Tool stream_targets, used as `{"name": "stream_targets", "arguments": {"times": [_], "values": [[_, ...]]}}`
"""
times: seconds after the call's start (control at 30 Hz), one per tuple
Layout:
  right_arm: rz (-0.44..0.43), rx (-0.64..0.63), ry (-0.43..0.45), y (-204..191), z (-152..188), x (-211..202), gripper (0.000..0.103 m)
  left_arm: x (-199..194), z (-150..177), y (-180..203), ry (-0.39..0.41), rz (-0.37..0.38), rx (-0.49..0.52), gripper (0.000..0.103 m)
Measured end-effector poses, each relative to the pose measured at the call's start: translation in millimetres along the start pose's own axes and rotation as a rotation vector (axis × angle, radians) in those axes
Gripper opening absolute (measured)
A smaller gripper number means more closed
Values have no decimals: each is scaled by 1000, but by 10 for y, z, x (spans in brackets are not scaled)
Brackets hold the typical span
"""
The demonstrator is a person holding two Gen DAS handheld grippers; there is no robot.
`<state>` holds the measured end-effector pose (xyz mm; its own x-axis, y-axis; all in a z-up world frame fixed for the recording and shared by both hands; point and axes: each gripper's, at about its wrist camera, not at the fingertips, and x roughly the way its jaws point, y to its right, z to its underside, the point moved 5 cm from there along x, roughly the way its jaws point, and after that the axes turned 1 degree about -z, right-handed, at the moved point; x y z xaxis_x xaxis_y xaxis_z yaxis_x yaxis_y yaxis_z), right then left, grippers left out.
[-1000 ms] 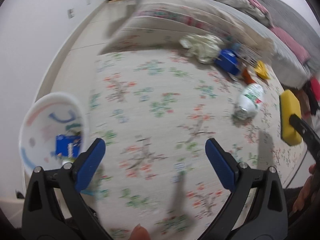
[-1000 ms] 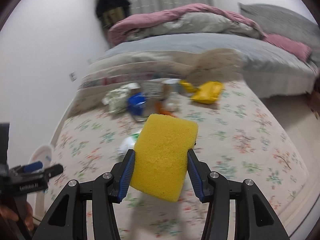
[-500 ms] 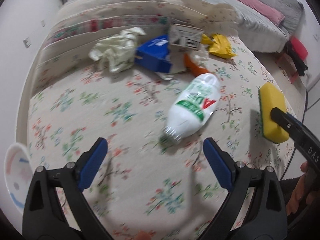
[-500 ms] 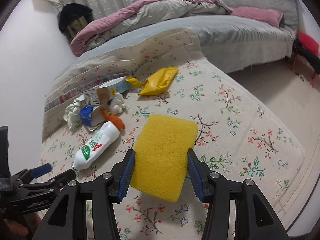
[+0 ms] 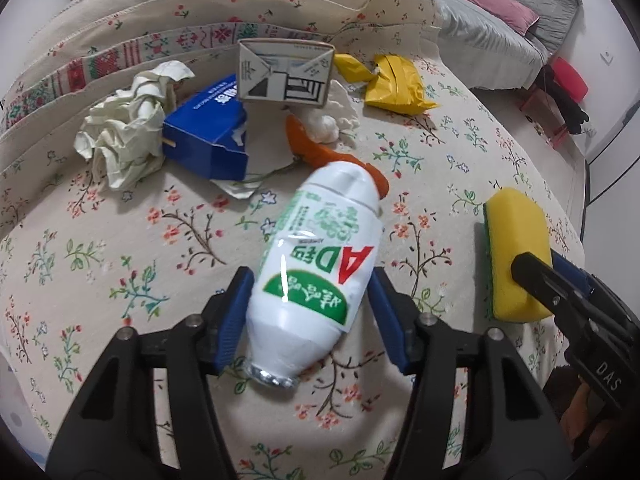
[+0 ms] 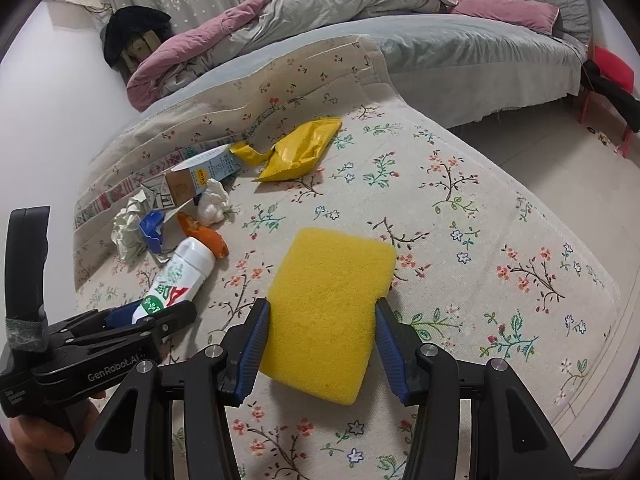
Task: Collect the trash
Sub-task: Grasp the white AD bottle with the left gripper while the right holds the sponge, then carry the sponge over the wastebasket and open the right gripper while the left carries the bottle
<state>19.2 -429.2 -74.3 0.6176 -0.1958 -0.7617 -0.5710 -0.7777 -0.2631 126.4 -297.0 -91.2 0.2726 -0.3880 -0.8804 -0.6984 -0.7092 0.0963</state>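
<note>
A white plastic bottle (image 5: 316, 264) with a green and red label lies on the floral cloth, neck toward me. My left gripper (image 5: 310, 314) has a blue pad on each side of it and looks shut on it; both show in the right wrist view, the bottle (image 6: 176, 280) and the left gripper (image 6: 132, 314). My right gripper (image 6: 320, 348) is shut on a yellow sponge (image 6: 328, 312), also seen in the left wrist view (image 5: 516, 256). Beyond lie crumpled paper (image 5: 124, 128), a blue box (image 5: 208, 136), a carton (image 5: 284, 76), orange peel (image 5: 320, 152) and a yellow wrapper (image 5: 392, 84).
The floral cloth (image 6: 480, 208) covers a low surface beside a bed (image 6: 460, 40) with a pink and grey quilt. White tissue (image 5: 332, 120) lies by the carton. Bare floor (image 6: 540, 148) and a red stool (image 6: 612, 68) are at the right.
My left gripper swung from the white bin to the trash pile, moved onto the bottle and closed around it. The right gripper kept the sponge and moved forward over the cloth.
</note>
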Motion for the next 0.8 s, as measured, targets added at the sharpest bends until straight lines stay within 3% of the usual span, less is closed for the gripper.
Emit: {"name": "stream_targets", "arguments": {"times": [0.1,0.37,0.63,0.8], "values": [[1,0,-3,-1,1,11,53,-40,22,-12,23,0,-1,51],[-4,-33,-2,-133,24,-1,53,-248,223,-129,61,-17,1,51],[-27,-81,-6,-382,87,-9,53,-497,458,-506,85,-20,-127,51],[-48,-116,-10,-590,146,-12,53,-646,621,-714,102,-62,-175,51]]}}
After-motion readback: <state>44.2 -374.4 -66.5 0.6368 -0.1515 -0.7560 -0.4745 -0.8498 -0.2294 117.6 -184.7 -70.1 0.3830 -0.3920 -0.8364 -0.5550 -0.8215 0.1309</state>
